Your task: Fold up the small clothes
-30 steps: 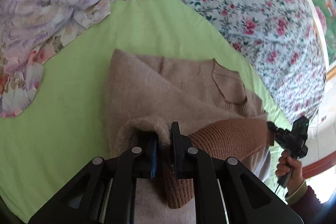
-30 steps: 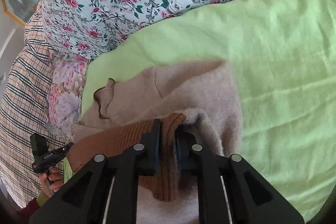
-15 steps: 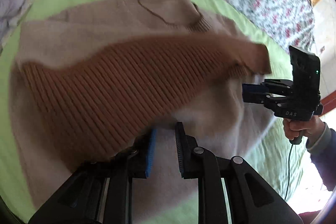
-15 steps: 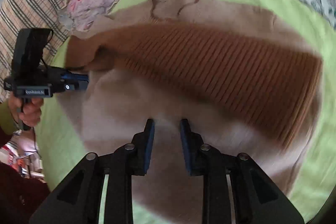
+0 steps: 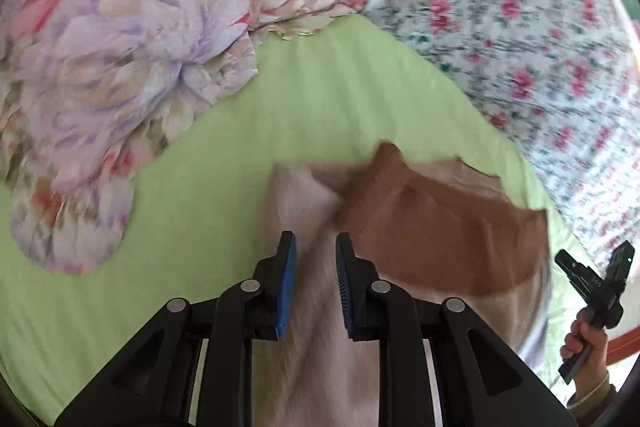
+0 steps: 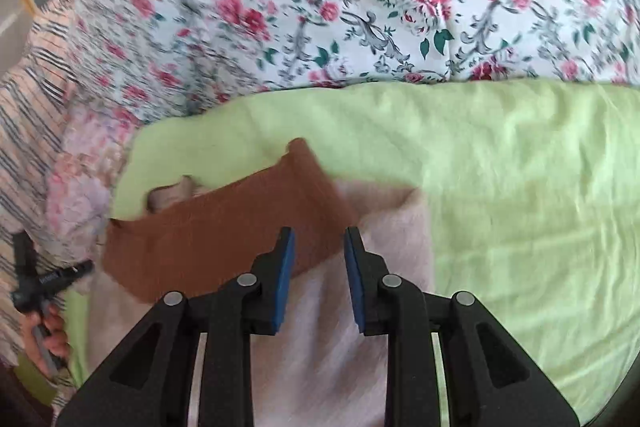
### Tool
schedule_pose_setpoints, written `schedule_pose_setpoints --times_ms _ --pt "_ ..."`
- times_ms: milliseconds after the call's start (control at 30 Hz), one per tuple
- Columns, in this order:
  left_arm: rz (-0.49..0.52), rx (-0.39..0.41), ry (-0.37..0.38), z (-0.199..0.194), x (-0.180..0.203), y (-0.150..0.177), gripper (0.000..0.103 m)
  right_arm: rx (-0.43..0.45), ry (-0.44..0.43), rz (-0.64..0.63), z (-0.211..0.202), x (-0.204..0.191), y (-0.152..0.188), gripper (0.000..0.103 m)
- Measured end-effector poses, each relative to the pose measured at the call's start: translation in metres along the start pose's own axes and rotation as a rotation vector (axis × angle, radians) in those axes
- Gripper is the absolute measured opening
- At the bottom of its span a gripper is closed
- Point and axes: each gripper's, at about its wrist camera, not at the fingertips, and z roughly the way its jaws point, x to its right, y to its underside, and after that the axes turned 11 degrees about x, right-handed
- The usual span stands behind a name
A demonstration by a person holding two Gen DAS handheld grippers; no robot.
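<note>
Your left gripper (image 5: 316, 259) has its blue-padded jaws apart with nothing between them, hovering above the near part of the pale beige knitted sweater with the rust-brown ribbed band (image 5: 420, 239). Your right gripper (image 6: 320, 255) is parted and empty too, over the same garment where the brown ribbing meets the beige knit. The sweater lies on the lime-green bed sheet (image 5: 200, 247), its brown hem band laid up across the body, so I judge one fold made and the next due.

For that fold, bring each gripper down onto an outer edge, pinch through both layers, lift only slightly, and carry both sides over together so the brown band does not slide off.

The neckline (image 6: 172, 193) points to the far side, towards the white quilt printed with red roses (image 6: 360, 7). The folded bundle's long axis now seems to run left to right, though blur softens its edges. The lilac and pink floral pillow (image 5: 120, 67) lies far left, well apart.
</note>
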Motion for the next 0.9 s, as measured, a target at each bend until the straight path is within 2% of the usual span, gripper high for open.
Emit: schedule_pose_setpoints --times_ms 233,300,433,500,567,767,900 --pt "0.019 -0.044 0.062 -0.061 0.022 0.070 0.030 -0.056 -0.078 0.020 -0.041 -0.026 0.050 0.033" --pt "0.018 -0.075 0.082 -0.070 0.033 0.092 0.035 -0.088 -0.095 0.017 -0.051 -0.033 0.066 0.033" --pt "-0.003 -0.131 0.112 -0.082 0.049 0.129 0.040 -0.131 -0.115 0.031 -0.065 -0.042 0.094 0.034" --pt "-0.038 -0.135 0.122 -0.088 0.050 0.146 0.051 -0.152 -0.127 0.043 -0.070 -0.045 0.105 0.035" --pt "-0.075 -0.149 0.140 -0.091 0.052 0.161 0.055 -0.169 -0.133 0.034 -0.074 -0.051 0.112 0.036" --pt "-0.154 -0.166 0.124 -0.090 0.043 0.189 0.060 -0.201 -0.149 0.007 -0.087 -0.065 0.129 0.040" --pt "-0.221 -0.157 0.094 -0.082 0.028 0.191 0.063 -0.219 -0.150 0.012 -0.091 -0.069 0.138 0.040"
